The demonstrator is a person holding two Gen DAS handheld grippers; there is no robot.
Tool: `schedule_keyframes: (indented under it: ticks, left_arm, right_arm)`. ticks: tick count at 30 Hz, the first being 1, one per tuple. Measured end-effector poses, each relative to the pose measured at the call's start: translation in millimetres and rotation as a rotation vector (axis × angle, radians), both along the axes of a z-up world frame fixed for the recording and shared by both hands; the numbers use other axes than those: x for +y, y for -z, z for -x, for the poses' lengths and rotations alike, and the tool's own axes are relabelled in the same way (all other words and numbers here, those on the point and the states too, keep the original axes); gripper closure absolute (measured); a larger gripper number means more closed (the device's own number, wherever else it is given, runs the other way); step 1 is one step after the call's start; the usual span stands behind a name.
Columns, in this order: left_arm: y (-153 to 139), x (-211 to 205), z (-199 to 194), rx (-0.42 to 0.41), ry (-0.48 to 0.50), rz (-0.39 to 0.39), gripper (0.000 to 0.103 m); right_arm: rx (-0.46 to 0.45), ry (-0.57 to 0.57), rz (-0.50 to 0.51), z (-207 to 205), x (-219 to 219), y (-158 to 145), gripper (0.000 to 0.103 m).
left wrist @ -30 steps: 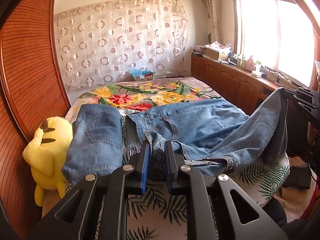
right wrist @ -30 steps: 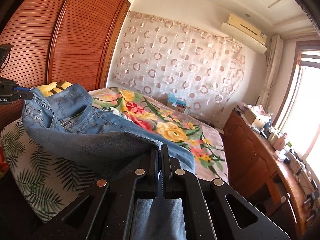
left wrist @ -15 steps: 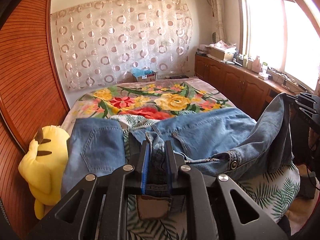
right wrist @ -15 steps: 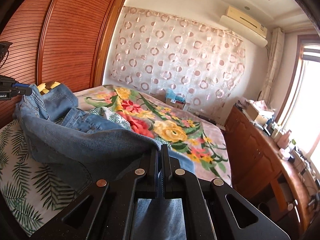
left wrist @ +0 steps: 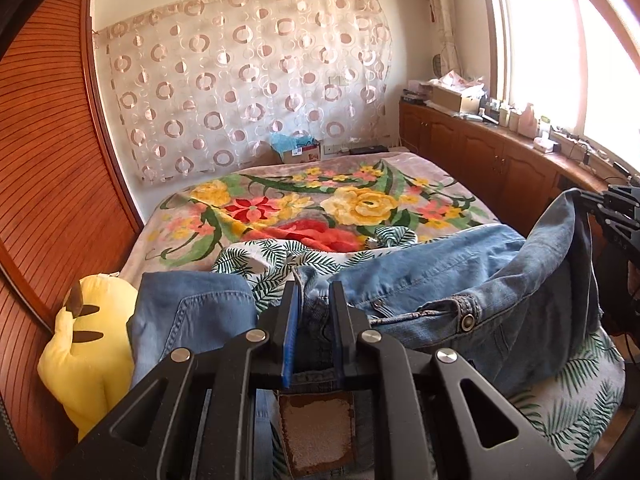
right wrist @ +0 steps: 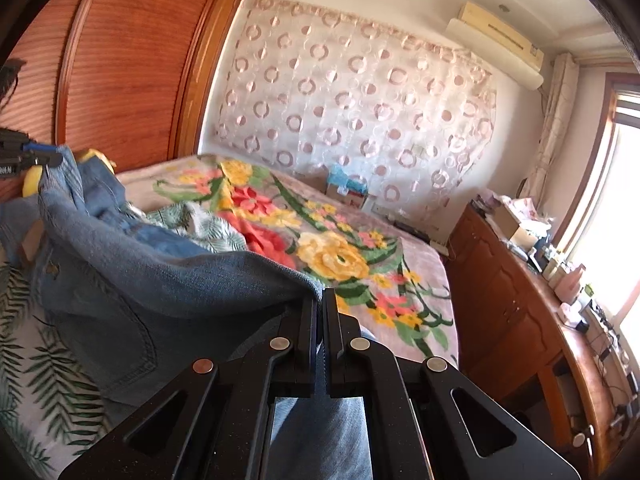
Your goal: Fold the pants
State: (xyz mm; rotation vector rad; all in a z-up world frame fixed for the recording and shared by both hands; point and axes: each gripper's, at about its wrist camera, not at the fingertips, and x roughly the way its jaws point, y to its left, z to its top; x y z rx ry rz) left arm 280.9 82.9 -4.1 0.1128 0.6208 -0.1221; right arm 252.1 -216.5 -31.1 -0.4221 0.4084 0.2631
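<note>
Pants (left wrist: 460, 280) dragged nearer by both tongs, baring leaf-print sheet (left wrist: 256, 256) beside yellow plush (left wrist: 88, 344)

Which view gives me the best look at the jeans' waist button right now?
The left wrist view. The metal waist button faces the camera on the waistband of the jeans, just right of the left gripper. In the right wrist view the jeans show only folded denim and a pocket seam; the button is not visible there.
</note>
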Motion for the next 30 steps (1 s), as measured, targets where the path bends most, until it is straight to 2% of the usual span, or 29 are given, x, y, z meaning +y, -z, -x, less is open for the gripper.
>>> schedule_keyframes:
  ticks: [7, 12, 21, 24, 26, 30]
  left_arm:
    - [23.2, -0.6, -44.1, 0.060, -0.008, -0.001, 0.087]
    - [40.3, -1.1, -66.3, 0.104, -0.017, 0.005, 0.087]
    - [45.3, 0.2, -72.3, 0.124, -0.014, 0.034, 0.086]
    - [40.0, 2.8, -63.5, 0.108, -0.016, 0.057, 0.083]
    - [32.6, 5.2, -54.3, 0.080, -0.022, 0.076, 0.073]
    - [23.2, 4.5, -47.7, 0.061, -0.015, 0.084, 0.057]
  right_arm:
    - [0.105, 0.023, 0.010, -56.4, 6.0, 4.3, 0.101]
    - [0.193, 0.039, -0.036, -92.8, 3.0, 5.0, 0.101]
    - [0.256, 0.046, -0.052, -126.0, 3.1, 2.2, 0.101]
    - [0.273, 0.059, -0.096, -127.9, -2.2, 3.6, 0.101]
    - [0.294, 0.058, -0.159, -124.2, -7.5, 0.2, 0.100]
    - [0.271, 0.059, -0.188, -113.3, -16.9, -10.8, 0.096]
